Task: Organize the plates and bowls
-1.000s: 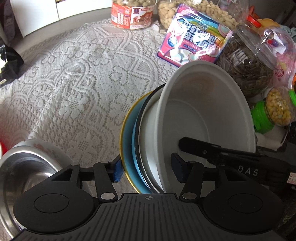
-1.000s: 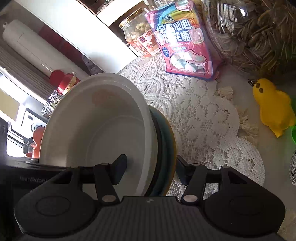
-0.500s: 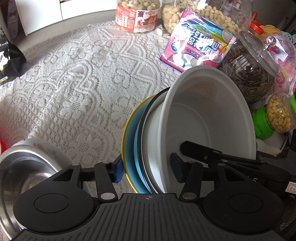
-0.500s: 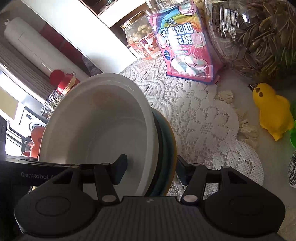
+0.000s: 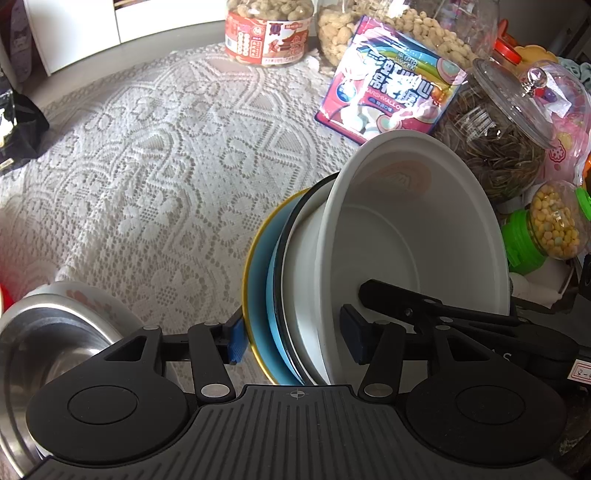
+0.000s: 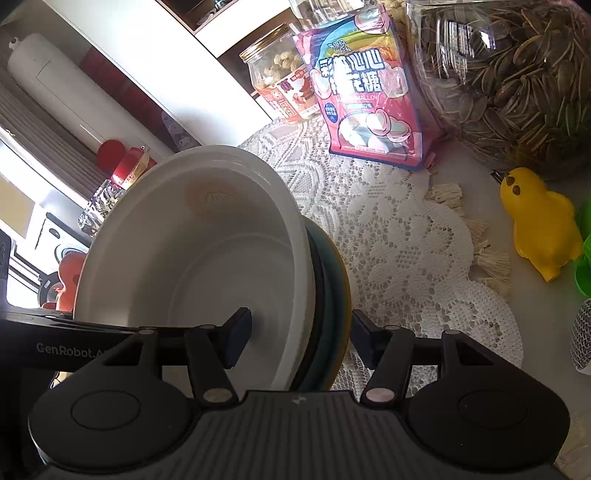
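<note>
Gripping stack (image 5: 295, 295), both grippers clamped it edgewise.
Left gripper (image 5: 291, 341), right gripper (image 6: 299, 332) unchanged; marshmallow bag (image 5: 388, 85) sat lower in view.

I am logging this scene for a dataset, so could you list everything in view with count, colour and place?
white bowl: 1, white, front of the held stack, tipped on edge
plates: several, blue, dark-rimmed white and yellow-rimmed, behind the bowl in the stack
steel bowl: 1, silver, low left of the left wrist view
lace cloth: 1, white, covering the table
marshmallow bag: 1, pink, back of the table
labelled snack jar: 1, clear with red label, back
seed jar: 1, clear, beside the bag
yellow duck toy: 1, yellow, right
green-lidded jar: 1, holds yellow pieces, right, on its side
left gripper: jaws either side of the stack
right gripper: jaws either side of the stack
</note>
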Tool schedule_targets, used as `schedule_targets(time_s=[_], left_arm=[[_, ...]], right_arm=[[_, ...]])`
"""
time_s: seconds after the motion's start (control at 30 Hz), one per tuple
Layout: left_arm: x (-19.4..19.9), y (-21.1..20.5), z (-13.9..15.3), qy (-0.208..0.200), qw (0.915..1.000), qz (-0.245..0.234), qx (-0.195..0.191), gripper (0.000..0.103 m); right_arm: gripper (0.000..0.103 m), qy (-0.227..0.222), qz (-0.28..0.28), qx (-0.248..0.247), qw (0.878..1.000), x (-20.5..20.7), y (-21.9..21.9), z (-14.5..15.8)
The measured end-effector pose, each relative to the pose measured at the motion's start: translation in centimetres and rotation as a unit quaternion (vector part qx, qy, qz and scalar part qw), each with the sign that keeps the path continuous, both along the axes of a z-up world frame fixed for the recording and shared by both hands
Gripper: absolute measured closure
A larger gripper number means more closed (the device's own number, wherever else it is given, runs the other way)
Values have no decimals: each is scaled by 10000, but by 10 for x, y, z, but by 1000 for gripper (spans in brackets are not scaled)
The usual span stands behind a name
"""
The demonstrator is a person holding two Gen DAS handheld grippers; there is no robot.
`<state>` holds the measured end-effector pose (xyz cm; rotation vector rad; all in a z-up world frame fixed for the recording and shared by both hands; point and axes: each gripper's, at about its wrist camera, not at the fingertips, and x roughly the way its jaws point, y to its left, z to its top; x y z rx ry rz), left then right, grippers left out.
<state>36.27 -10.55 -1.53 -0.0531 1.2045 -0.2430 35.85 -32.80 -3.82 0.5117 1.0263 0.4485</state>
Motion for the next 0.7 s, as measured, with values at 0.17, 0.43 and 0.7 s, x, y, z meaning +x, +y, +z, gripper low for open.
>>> schedule_targets(time_s=[0.17,0.43,0.7], left_arm=[[5,2,2,-40,9999,8,-148,46],[6,1,1,-50,9991,-182,-380,31],[10,4,-1,59,9989,-142,-446,30]], right_arm=[[45,-16,2,-22,10000,-1,0,1],[45,191,-81,234,9995,2,-6,-5],[46,320,-26,418,9986,4,-6,-8]])
